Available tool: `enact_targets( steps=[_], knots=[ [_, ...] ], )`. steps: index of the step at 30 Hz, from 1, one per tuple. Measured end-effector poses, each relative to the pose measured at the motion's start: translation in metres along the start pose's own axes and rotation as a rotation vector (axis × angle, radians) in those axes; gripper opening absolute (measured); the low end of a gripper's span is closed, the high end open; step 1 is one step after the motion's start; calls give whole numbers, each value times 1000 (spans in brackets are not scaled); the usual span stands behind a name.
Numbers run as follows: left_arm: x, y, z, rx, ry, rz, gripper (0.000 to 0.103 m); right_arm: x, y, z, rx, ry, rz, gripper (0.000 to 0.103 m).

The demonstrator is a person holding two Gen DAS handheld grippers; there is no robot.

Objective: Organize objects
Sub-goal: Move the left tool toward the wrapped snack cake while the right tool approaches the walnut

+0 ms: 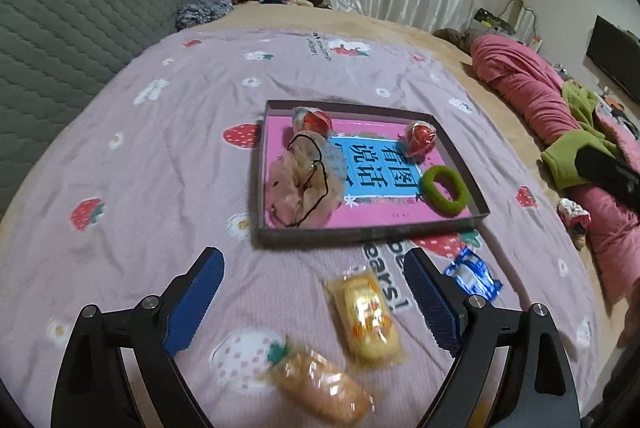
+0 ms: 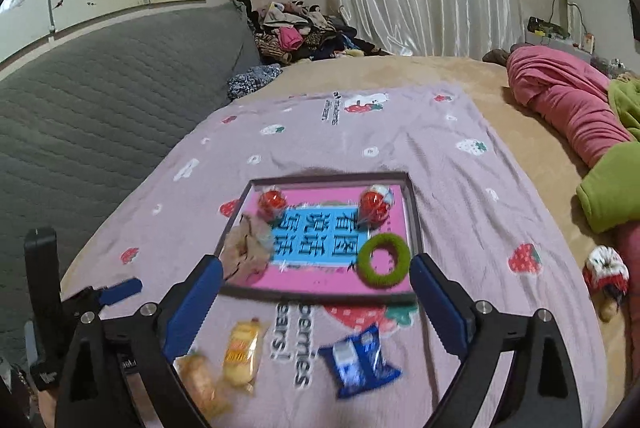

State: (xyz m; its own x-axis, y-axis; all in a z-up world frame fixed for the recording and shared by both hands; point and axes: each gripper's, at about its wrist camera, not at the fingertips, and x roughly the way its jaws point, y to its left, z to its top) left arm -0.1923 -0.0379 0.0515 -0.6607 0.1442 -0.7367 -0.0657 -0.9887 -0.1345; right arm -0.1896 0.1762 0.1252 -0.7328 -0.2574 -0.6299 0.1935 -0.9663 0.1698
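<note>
A shallow dark-walled tray with a pink and blue printed floor lies on a lilac strawberry-print blanket, straight ahead of both grippers and beyond their fingertips. Inside it, two red wrapped balls sit at the far side, one toward each far corner, a green fuzzy ring lies in the near corner on the right gripper's side, and a crumpled sheer pouch with a dark cord fills the side nearer the left gripper. Short of the tray, on the blanket, three wrapped snacks lie loose: a yellow packet sits between the left gripper's fingers without touching them, an orange-tan packet lies nearer still, just below it, and a blue and white packet lies just outside that gripper's right finger. The left gripper stands wide open with nothing held. The right gripper is likewise spread wide and empty, the blue and white packet lying on the blanket between its fingers, the tray's near wall just past their tips. Off beyond the right gripper's right side lies a heap of pink and green bedding; to the left runs a grey quilted headboard.
</note>
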Motion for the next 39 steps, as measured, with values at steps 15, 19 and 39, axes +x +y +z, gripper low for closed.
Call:
enact_targets(
  steps=[15, 19, 39],
  knots=[
    [-88, 12, -54, -31, -24, 34, 92, -76, 19, -54, -31, -59, -26, 98],
    [-99, 10, -71, -21, -48, 29, 92, -89, 24, -65, -48, -68, -41, 98],
    [-83, -14, -118, 29, -67, 99, 92, -107, 31, -122, -65, -56, -66, 100]
  ],
)
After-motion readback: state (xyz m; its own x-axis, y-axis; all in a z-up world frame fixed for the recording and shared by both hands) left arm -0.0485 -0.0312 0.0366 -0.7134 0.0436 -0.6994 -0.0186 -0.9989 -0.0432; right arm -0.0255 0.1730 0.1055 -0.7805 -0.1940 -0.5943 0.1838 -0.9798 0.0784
